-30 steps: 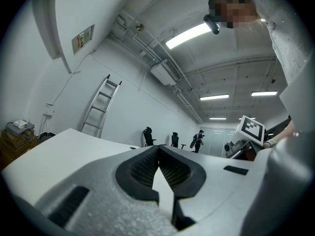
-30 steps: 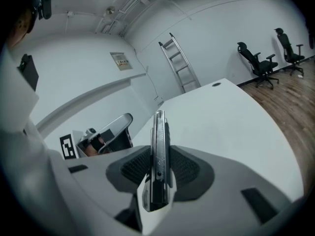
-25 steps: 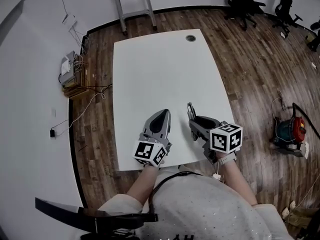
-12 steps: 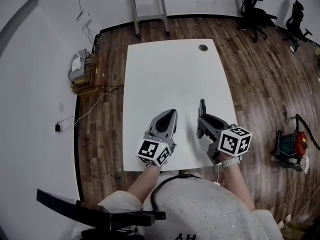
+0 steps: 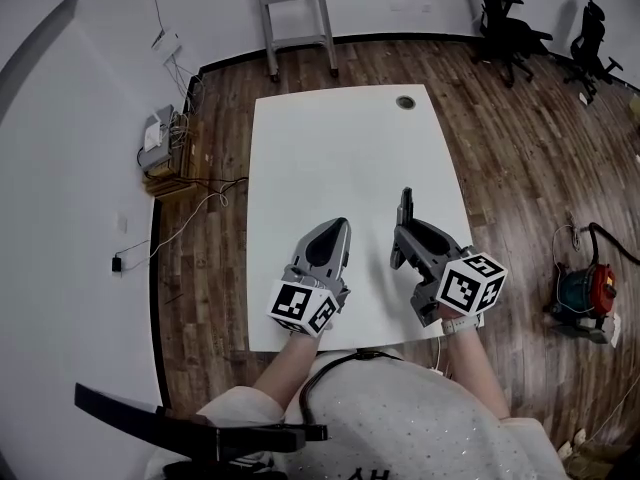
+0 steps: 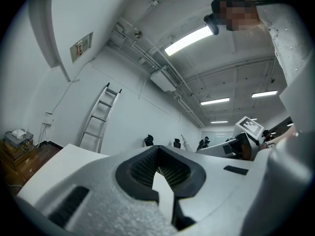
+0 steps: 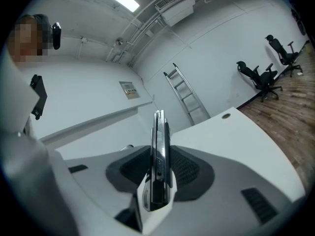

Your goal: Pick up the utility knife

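The utility knife, a slim dark and silver handle, is clamped on edge between the pads of my right gripper and pokes forward past the tips, held above the white table. In the right gripper view the knife stands upright in the middle of the jaws of the right gripper. My left gripper hovers to the knife's left over the table's near part, its jaws closed to a point with nothing in them. In the left gripper view the tips of the left gripper meet.
A round cable hole sits at the table's far edge. A ladder leans on the far wall, with office chairs at the back right. A cable reel lies on the floor at right, and boxes with wires at left.
Both grippers have risen a little over the near part of the table. The right one carries the knife up with it and has tipped its nose slightly.
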The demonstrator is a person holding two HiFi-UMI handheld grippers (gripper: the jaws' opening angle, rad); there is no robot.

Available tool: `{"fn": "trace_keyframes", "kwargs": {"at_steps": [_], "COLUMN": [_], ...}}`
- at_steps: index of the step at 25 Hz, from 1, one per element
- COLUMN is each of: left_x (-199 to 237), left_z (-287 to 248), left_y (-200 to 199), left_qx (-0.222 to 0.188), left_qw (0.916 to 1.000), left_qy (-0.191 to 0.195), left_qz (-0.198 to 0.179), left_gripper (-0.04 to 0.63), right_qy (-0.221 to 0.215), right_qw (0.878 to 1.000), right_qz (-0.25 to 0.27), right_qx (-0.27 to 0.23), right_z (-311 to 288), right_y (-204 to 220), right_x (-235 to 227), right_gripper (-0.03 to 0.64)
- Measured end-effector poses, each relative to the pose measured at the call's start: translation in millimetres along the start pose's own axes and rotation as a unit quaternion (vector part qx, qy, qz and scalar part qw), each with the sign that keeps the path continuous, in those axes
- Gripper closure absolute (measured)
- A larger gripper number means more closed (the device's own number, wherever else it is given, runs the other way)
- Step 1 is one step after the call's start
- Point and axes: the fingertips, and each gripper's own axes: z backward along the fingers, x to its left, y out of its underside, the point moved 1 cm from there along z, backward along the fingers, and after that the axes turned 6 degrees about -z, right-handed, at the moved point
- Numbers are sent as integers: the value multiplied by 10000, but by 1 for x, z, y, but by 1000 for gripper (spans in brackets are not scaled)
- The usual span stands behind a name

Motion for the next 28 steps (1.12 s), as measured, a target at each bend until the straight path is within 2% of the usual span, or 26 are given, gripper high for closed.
{"fn": "trace_keyframes", "kwargs": {"at_steps": [4,12,28], "left_x": [-2,11,10], "left_z": [-5,-3,-4], "left_y": [-5,-20,-19], "left_qx": [-47,-221,-182], "left_qw": [10000,9995,9997], "left_qy": [9,-164,-164], "left_qz": [-10,-169,-82], "left_gripper": [589,589,589], "right_qy": [-59,-1,-67], "right_qw": [9997,9992,9992], "right_qz": [10,-4,108], "right_qx": [-219,-400,-390], "right_z": [-2,1,3], "right_y": [-16,-20,-23], "right_x": [0,-1,6], "right_gripper": [486,486,486]}}
